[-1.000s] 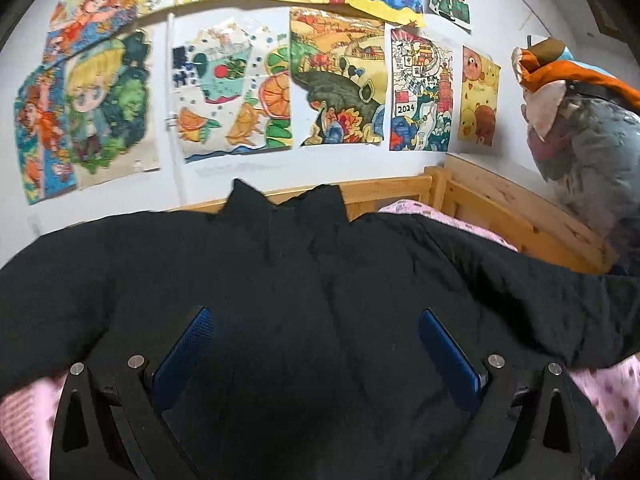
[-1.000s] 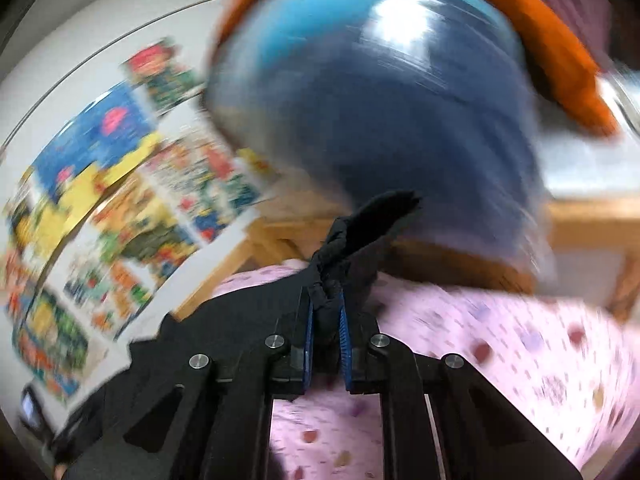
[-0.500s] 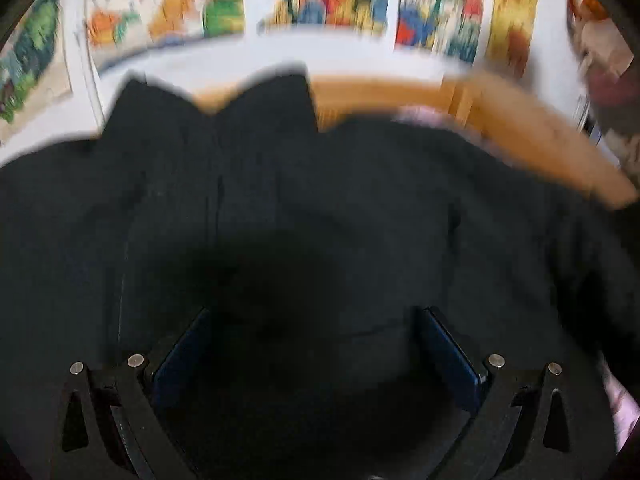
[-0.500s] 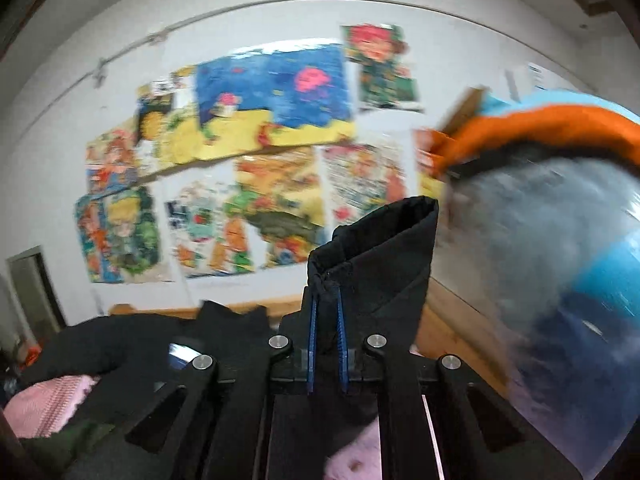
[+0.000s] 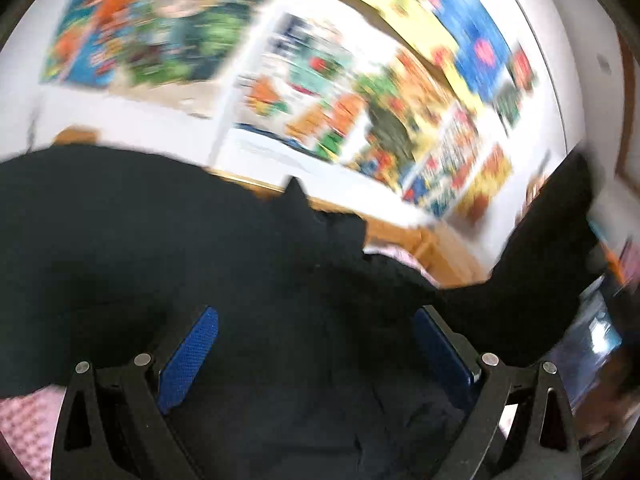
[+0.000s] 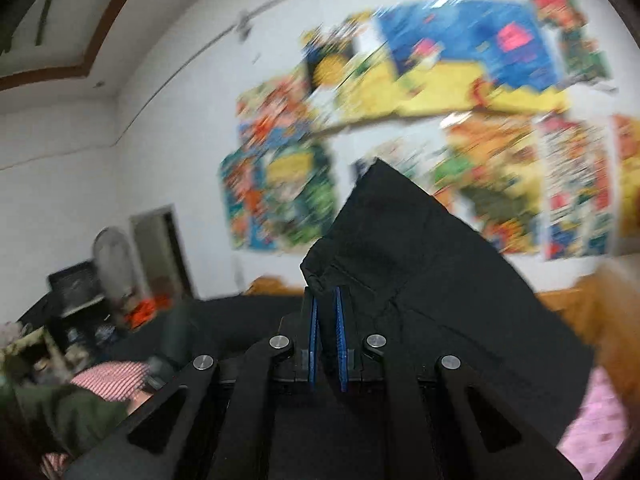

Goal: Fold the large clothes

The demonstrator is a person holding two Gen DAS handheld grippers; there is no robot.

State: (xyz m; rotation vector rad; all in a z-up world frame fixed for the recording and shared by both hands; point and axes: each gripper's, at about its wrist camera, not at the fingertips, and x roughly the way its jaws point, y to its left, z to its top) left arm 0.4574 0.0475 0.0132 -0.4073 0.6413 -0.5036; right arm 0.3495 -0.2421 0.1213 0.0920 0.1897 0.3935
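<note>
A large black jacket (image 5: 200, 248) lies spread on a bed with a pink sheet (image 5: 24, 420). My left gripper (image 5: 316, 344) is open, its blue pads wide apart just above the jacket's body, holding nothing. My right gripper (image 6: 326, 320) is shut on the black sleeve (image 6: 420, 264) and holds its end up in the air, the cuff standing above the fingers. The raised sleeve also shows at the right of the left wrist view (image 5: 552, 248). Both views are blurred by motion.
A wooden bed frame (image 5: 420, 240) runs along a white wall covered with colourful drawings (image 6: 440, 120). The pink sheet shows at lower right in the right wrist view (image 6: 600, 420). A doorway (image 6: 160, 248), dark furniture (image 6: 72, 292) and piled clothes (image 6: 60, 400) lie to the left.
My right gripper has swung left with the sleeve, away from the blue and orange object toward the jacket's body. My left gripper has tilted up and turned, staying open over the jacket.
</note>
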